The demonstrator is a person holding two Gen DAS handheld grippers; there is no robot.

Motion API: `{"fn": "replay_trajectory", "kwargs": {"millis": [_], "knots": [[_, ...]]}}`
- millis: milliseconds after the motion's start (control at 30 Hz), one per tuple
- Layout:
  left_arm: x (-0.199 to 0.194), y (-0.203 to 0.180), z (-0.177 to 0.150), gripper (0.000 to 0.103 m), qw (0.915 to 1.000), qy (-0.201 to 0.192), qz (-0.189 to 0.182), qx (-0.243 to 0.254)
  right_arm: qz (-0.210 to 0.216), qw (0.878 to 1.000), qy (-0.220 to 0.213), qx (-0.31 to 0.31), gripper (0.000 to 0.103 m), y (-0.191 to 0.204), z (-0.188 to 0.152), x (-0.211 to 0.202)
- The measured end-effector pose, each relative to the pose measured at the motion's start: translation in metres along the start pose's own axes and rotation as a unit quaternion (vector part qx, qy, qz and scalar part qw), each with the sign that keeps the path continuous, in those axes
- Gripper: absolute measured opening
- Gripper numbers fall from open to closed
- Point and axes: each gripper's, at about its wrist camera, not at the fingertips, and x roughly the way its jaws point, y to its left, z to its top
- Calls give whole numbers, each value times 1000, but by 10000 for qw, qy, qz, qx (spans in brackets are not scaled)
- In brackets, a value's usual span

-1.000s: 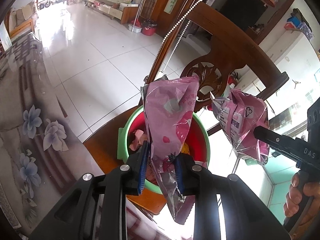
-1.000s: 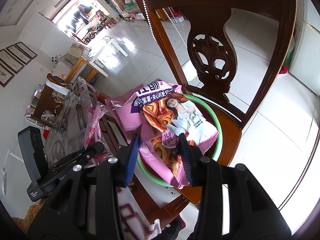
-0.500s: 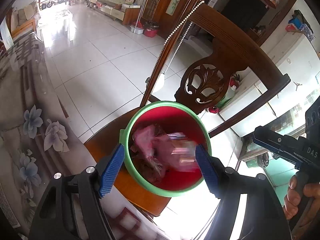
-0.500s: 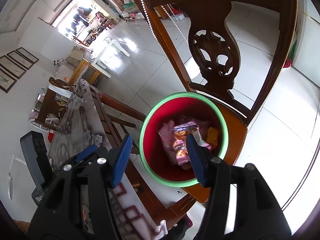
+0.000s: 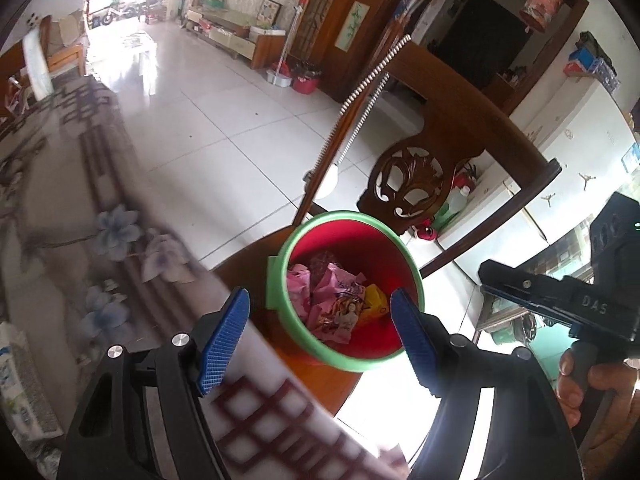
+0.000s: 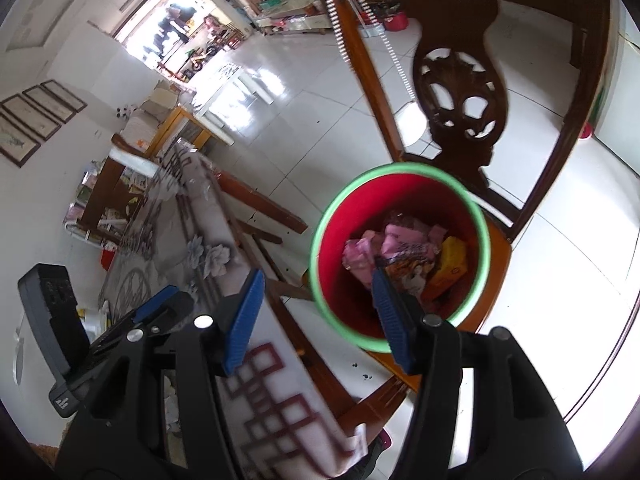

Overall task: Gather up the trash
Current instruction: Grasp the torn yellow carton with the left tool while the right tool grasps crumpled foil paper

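Snack wrappers (image 5: 334,306) lie inside the red bin (image 5: 404,264) on the chair seat (image 5: 248,260). Left tongs (image 5: 320,334) and right tongs (image 6: 316,316) gape empty; clipping the green rim could topple it.

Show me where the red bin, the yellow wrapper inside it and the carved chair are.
red bin (image 5: 394,248): left wrist view, on its inner red wall.
yellow wrapper (image 6: 452,262): right wrist view, on its flat face.
carved chair (image 5: 412,184): left wrist view, on the carved back panel.
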Motion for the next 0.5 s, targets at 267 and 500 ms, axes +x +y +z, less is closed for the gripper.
{"fn": "replay_trajectory", "kwargs": {"millis": [267, 500], "knots": [[-69, 61, -36, 70, 9979, -336, 356, -431, 255, 9982, 259, -478, 55, 69, -30, 20], [-123, 133, -78, 70, 9900, -493, 844, -1014, 467, 9906, 569, -1150, 55, 143, -71, 42]]}}
